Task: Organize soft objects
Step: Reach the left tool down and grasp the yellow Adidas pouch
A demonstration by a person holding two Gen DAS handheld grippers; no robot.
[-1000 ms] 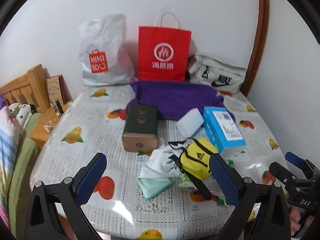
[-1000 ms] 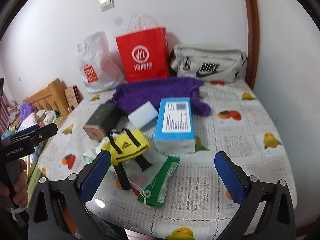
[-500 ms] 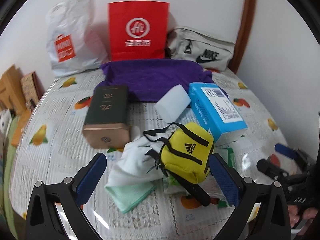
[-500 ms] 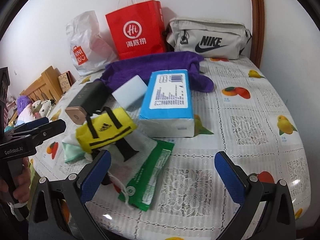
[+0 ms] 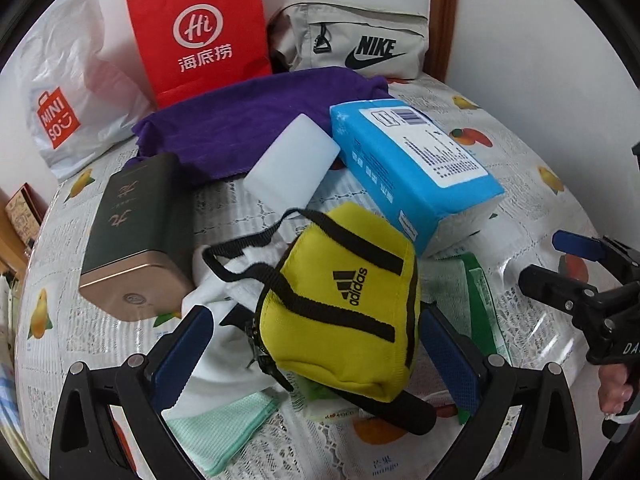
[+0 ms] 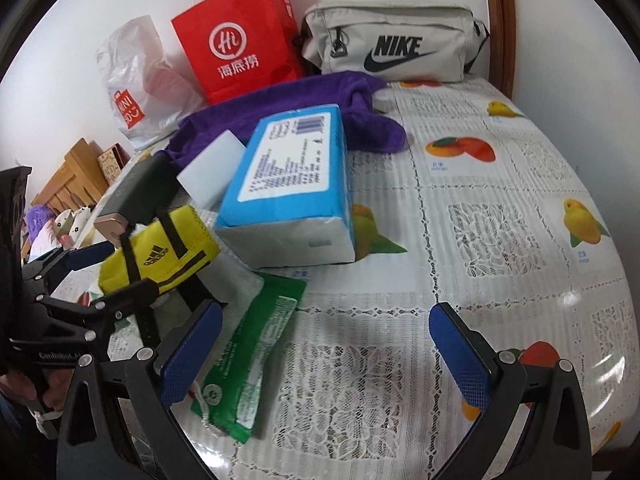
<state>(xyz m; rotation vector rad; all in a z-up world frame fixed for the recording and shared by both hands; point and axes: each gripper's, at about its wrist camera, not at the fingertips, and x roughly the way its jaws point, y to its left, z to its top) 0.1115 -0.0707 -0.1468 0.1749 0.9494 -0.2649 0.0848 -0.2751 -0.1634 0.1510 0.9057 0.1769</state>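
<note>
A: Where does the yellow pouch (image 5: 340, 304) lie from the left tongs (image 5: 316, 356)?

B: Dead ahead and close. In the left wrist view it sits right between the two blue pads, both spread wide on either side of it, neither one clearly touching the fabric. It rests on a heap of white cloth (image 5: 236, 280) and a mint-green cloth (image 5: 224, 420) near the front edge of the worktop (image 6: 500, 208).

A: And its long axis?

B: As far as I can judge, it runs from near-right to far-left, slanted across the gap, so the pads would close over its shorter width. The black strap loops off toward the far left.

A: What of the right tongs (image 6: 328, 356)?

B: Also wide apart, holding nothing, over bare tablecloth. From there the pouch is well off to the left, past the green packet (image 6: 248, 360). The blue tissue pack (image 6: 292, 184) lies ahead of them instead.

A: So the left hand is nearer.

B: Clearly. I would expect it to take the pouch; a straight closing should do.
</note>
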